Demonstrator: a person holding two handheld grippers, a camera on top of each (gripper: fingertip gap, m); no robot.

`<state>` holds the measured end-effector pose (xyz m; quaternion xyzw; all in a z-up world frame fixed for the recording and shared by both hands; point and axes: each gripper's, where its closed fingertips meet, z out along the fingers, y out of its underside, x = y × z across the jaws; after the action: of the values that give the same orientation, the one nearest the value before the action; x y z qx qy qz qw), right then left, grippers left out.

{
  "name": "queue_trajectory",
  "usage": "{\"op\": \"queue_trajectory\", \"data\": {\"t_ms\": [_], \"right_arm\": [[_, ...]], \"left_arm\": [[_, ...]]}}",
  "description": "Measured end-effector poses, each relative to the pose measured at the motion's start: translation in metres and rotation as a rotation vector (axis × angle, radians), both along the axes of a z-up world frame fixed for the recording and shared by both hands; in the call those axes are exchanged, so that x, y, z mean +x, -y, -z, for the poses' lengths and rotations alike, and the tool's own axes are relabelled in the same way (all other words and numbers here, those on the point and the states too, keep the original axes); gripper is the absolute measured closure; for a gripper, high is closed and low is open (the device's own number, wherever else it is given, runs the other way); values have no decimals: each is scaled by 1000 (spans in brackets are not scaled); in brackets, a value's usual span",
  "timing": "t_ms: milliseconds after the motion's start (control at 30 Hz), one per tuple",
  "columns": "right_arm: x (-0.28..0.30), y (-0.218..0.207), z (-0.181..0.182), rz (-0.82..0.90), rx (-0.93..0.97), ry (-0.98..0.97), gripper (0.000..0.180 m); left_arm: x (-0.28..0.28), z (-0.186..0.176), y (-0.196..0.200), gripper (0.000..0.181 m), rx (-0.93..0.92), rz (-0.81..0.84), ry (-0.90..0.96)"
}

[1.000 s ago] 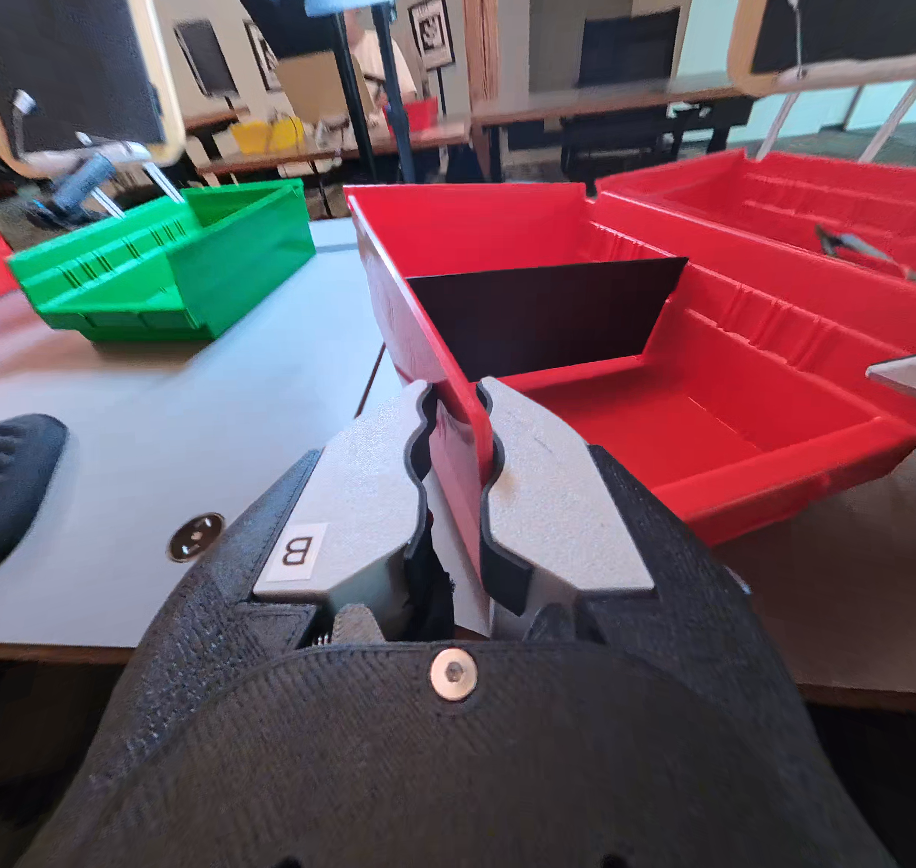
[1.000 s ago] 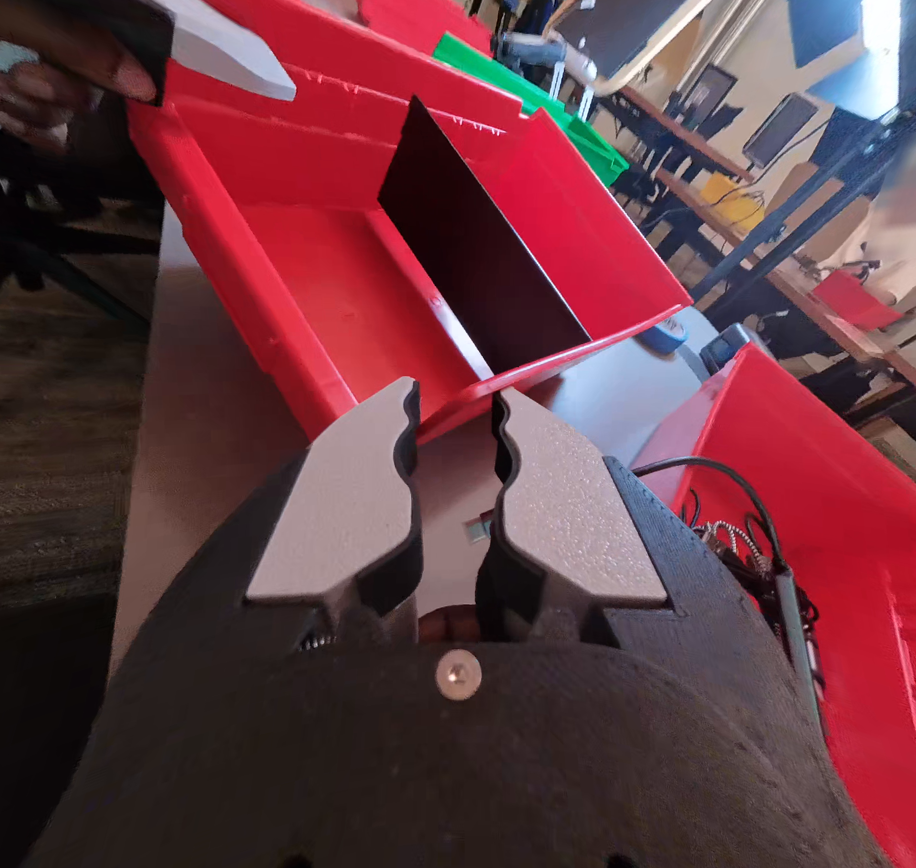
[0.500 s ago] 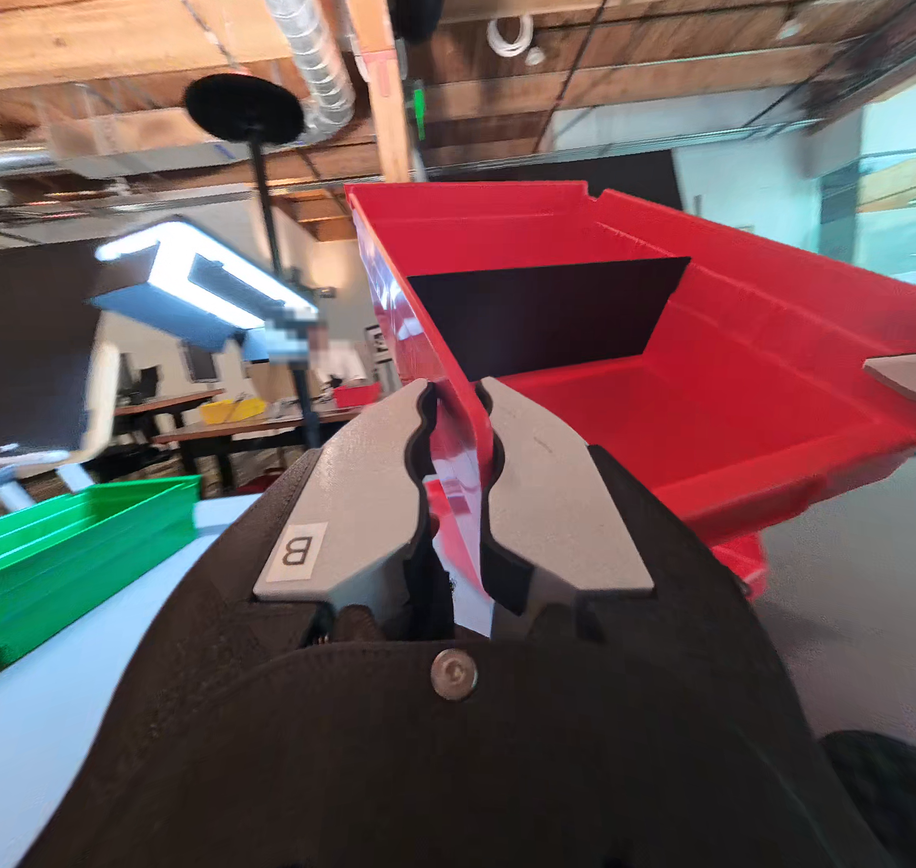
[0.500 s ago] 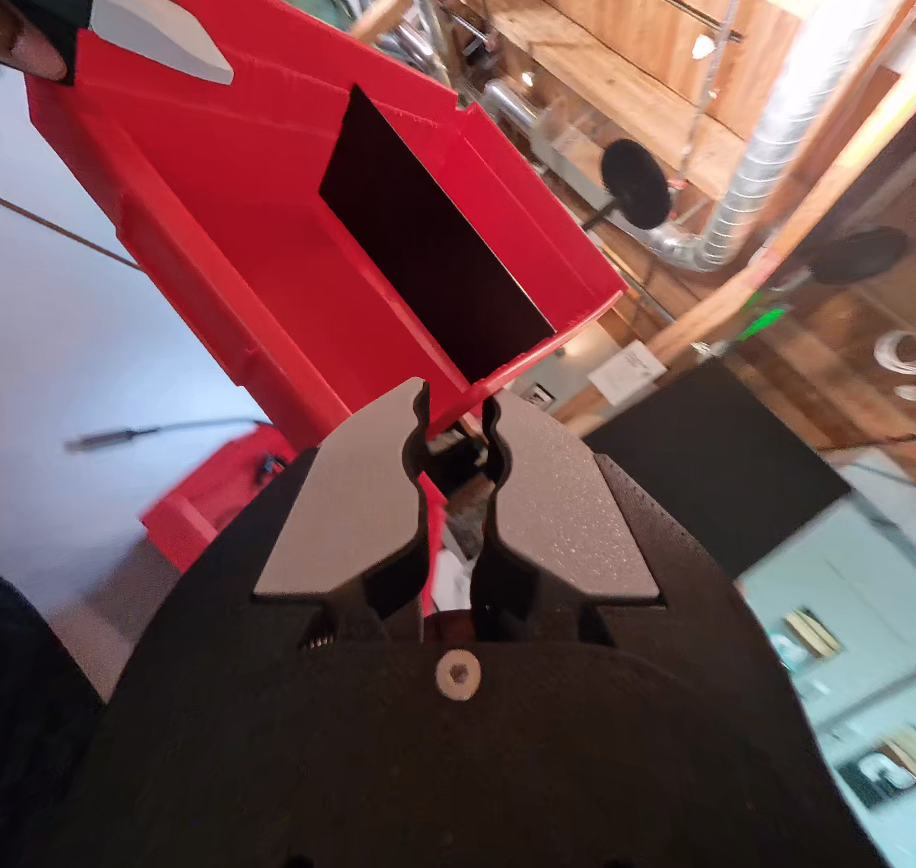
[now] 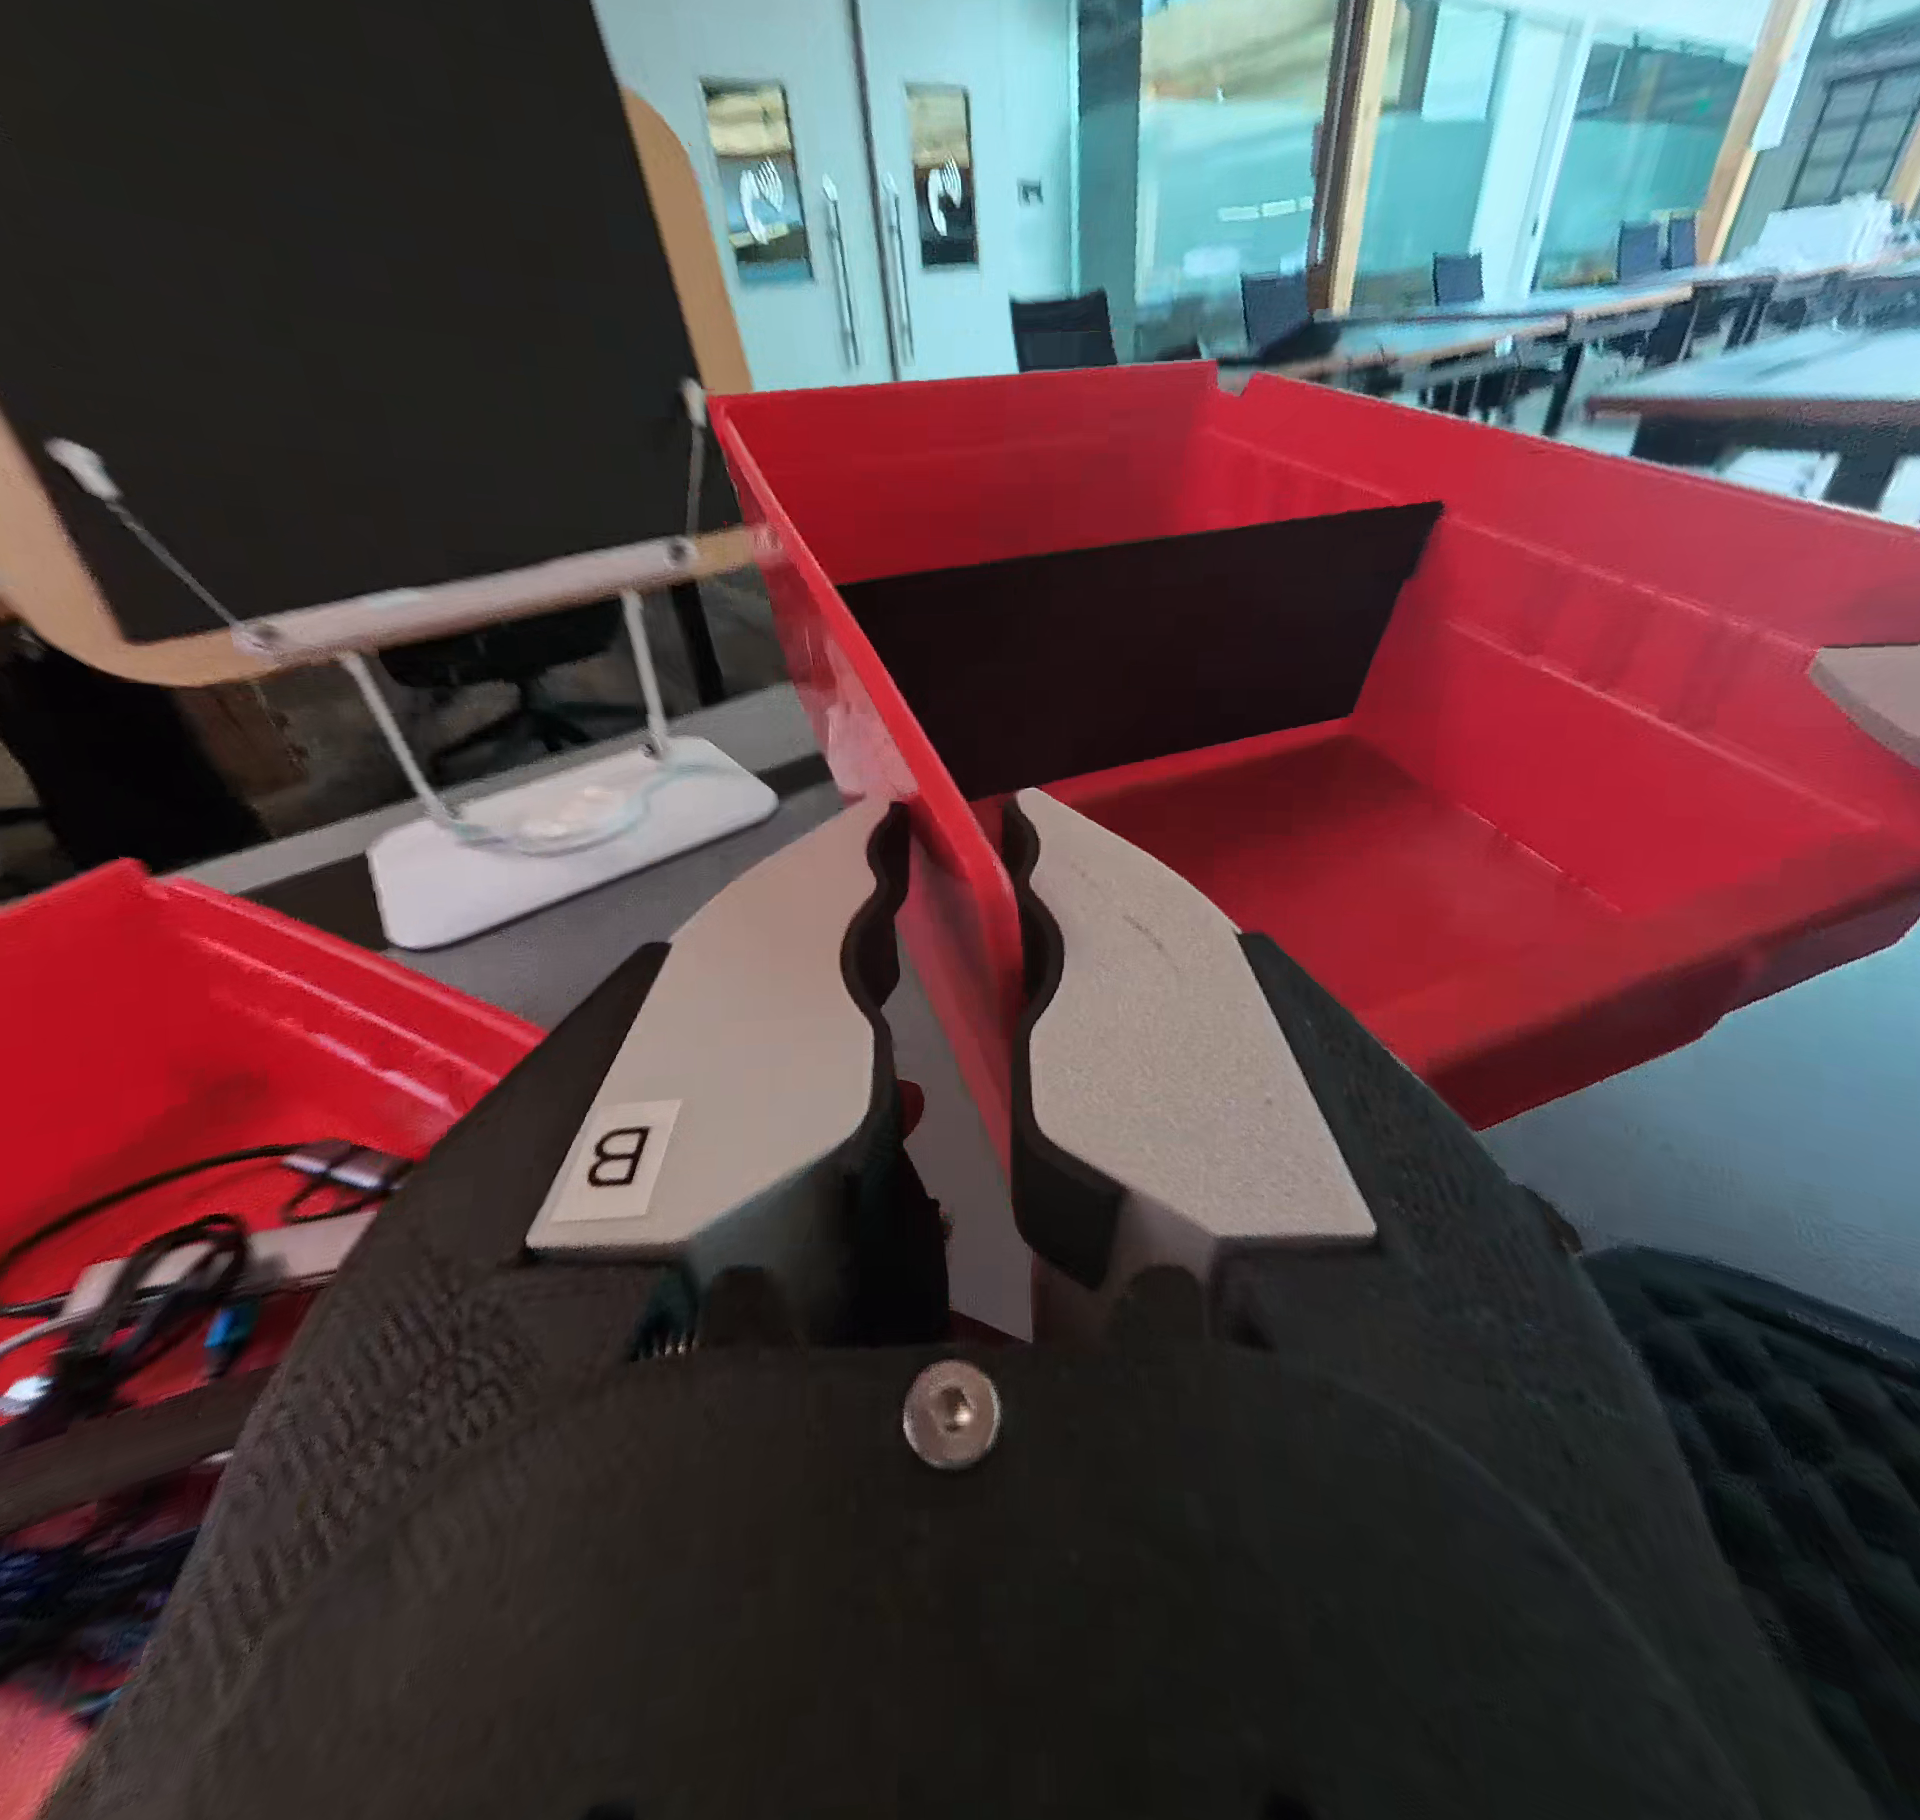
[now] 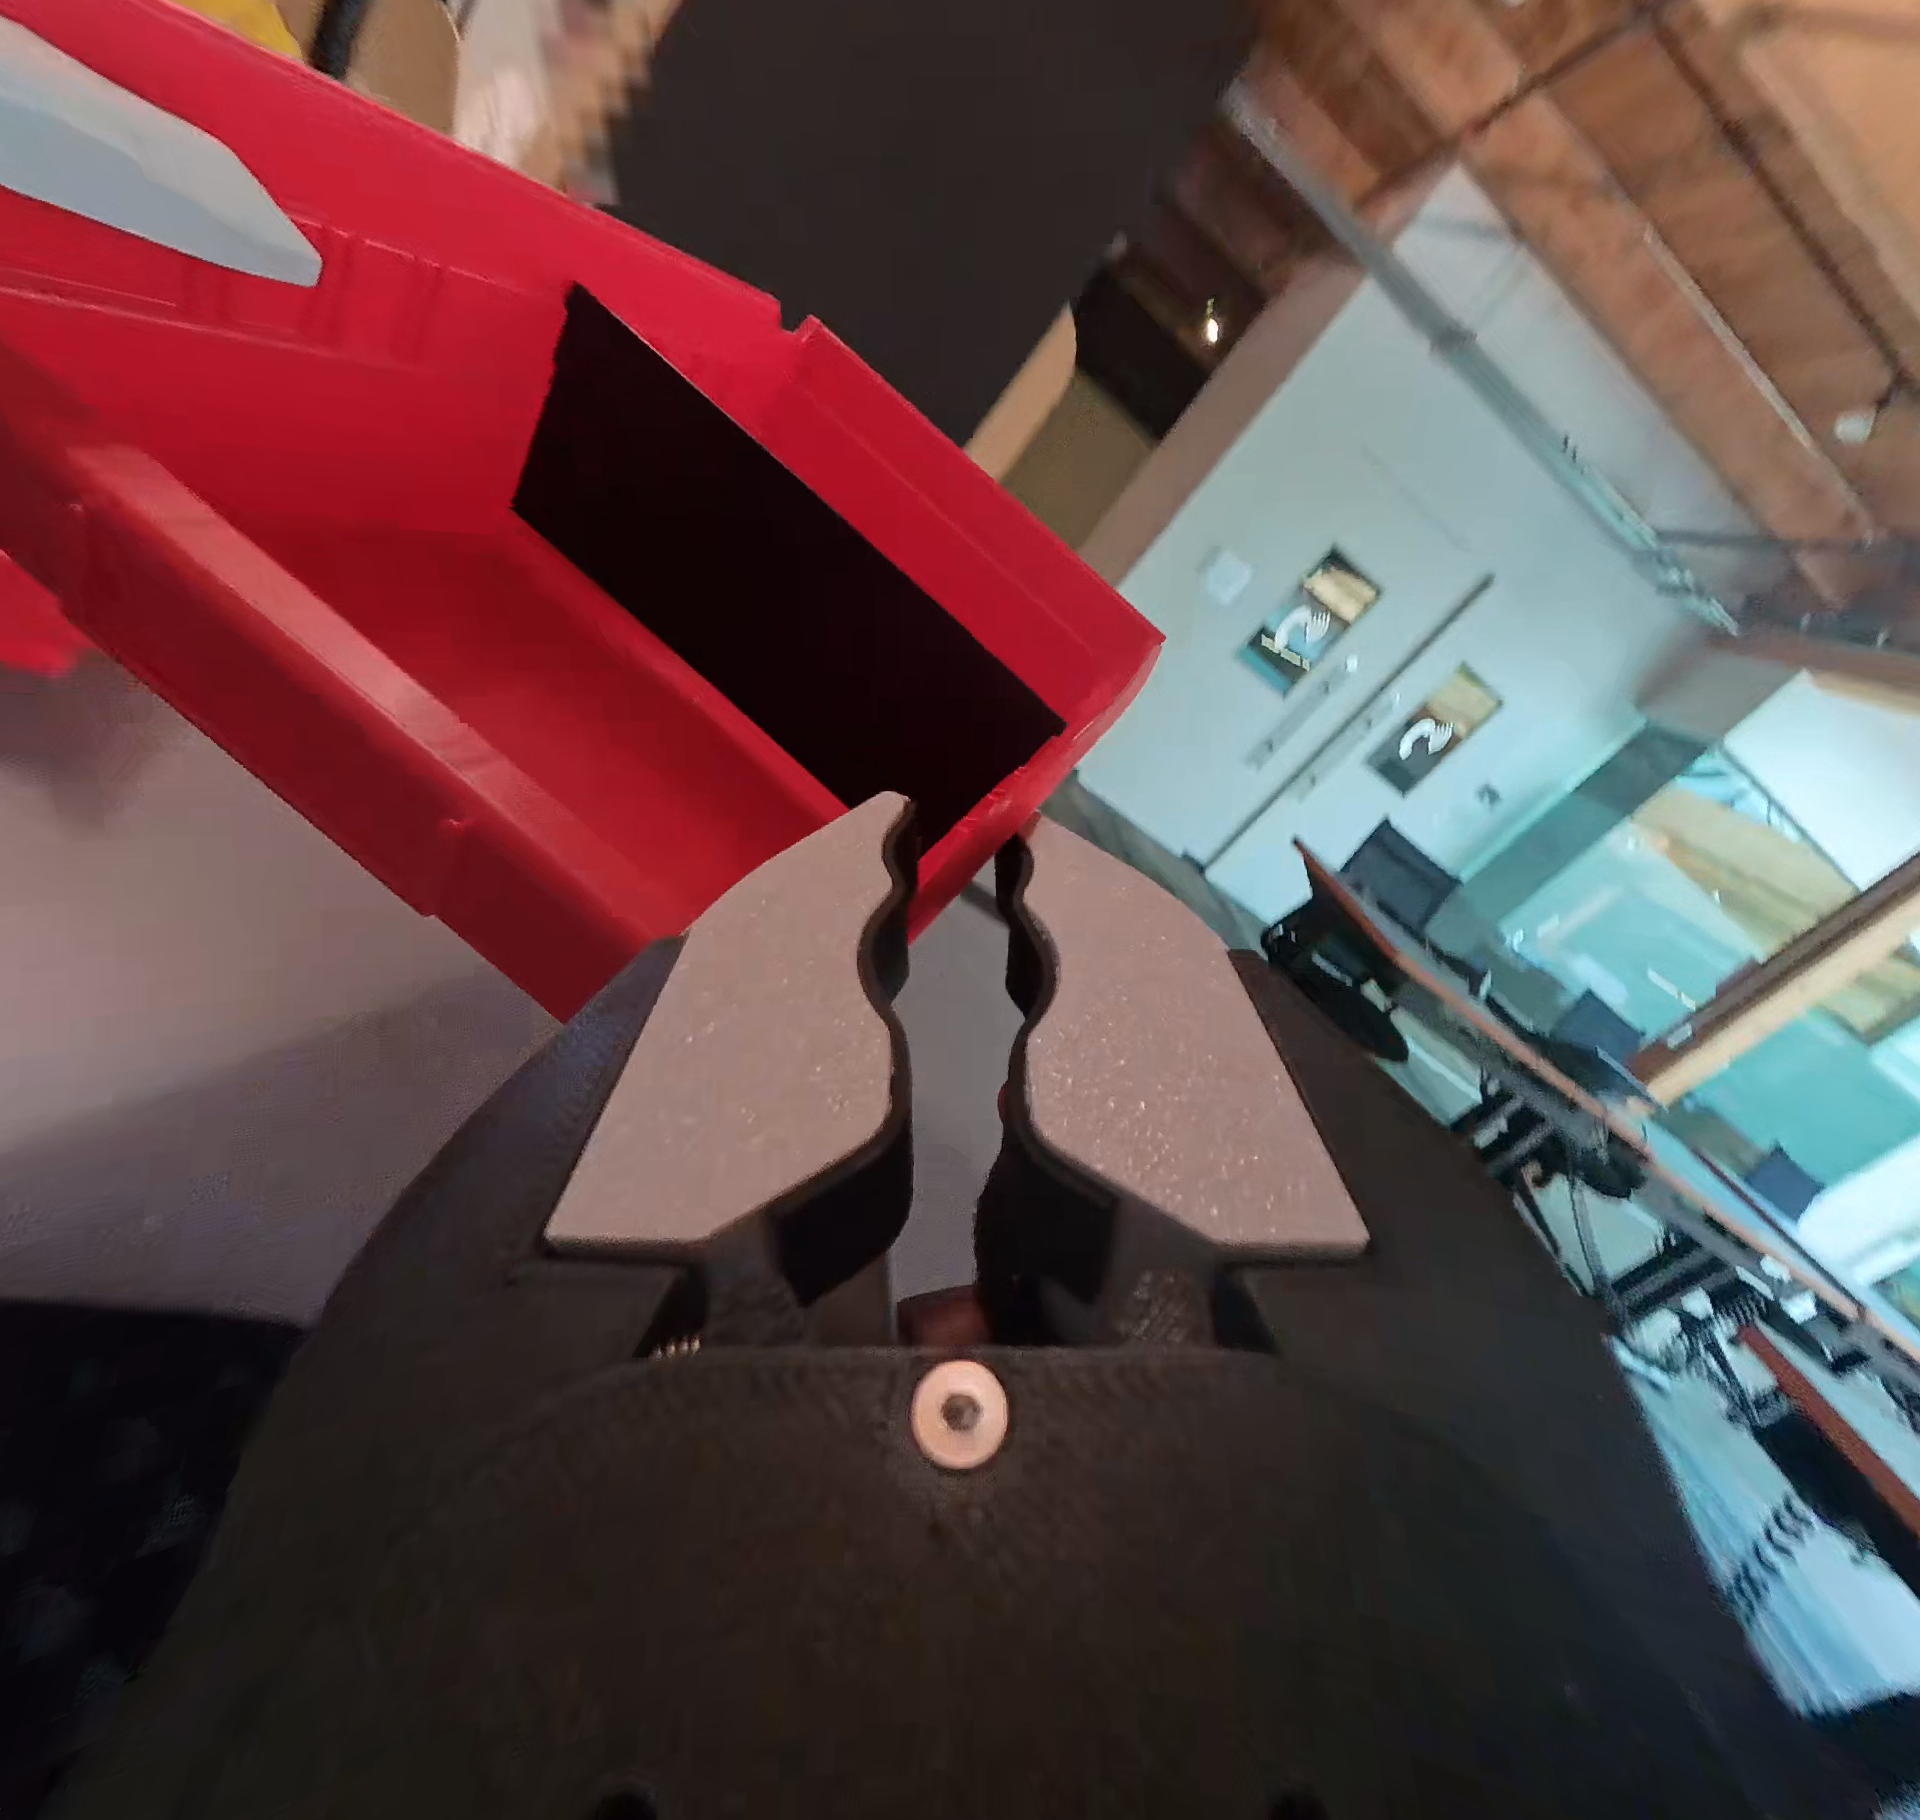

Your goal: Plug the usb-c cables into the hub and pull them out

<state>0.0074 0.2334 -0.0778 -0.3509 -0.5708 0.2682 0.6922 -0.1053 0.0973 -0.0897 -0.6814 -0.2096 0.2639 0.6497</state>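
An empty red bin with a black divider is held between both grippers. My left gripper is shut on its near side wall. My right gripper is shut on the rim at the bin's opposite corner; its finger shows at the right edge of the left wrist view. A second red bin at the lower left holds a grey hub and tangled dark cables. The cables' plug ends are too blurred to tell.
A black board on a white wire stand sits on the grey table behind the second bin. A black textured pad lies at the lower right. Long desks and chairs fill the room behind. Left tips to right tips: about 20 centimeters.
Both grippers lifted the divided red bin off the table, tilted it up toward the ceiling, then swung it round. The bin with the hub and cables has come into the left wrist view.
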Motion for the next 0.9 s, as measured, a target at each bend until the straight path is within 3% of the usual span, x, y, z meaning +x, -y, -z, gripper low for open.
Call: {"op": "queue_trajectory", "data": {"t_ms": [133,300,433,500,567,700,767,867,900], "right_arm": [[-6,-39,40,19,-75,64,167],[-13,-51,68,8,-68,159,167],[-13,-63,85,2,-111,209,166],[-11,-69,93,-31,-156,243,166],[-8,-74,97,-69,-202,253,164],[3,-88,63,-64,-219,13,136],[10,-82,43,-124,-285,-90,105],[12,-44,37,-327,-383,-23,71],[13,-26,40,-393,-381,33,70]], "left_arm": [[-6,49,-39,160,-137,28,75],[-9,87,-50,156,-193,63,159],[3,96,-53,147,-295,158,120],[5,80,-47,131,-294,130,-9],[8,51,-33,129,-265,67,-169],[20,18,6,123,-221,6,-347],[10,28,31,122,-310,-60,-386],[-12,56,68,121,-465,-133,-366],[-19,65,79,121,-499,-148,-345]]}}
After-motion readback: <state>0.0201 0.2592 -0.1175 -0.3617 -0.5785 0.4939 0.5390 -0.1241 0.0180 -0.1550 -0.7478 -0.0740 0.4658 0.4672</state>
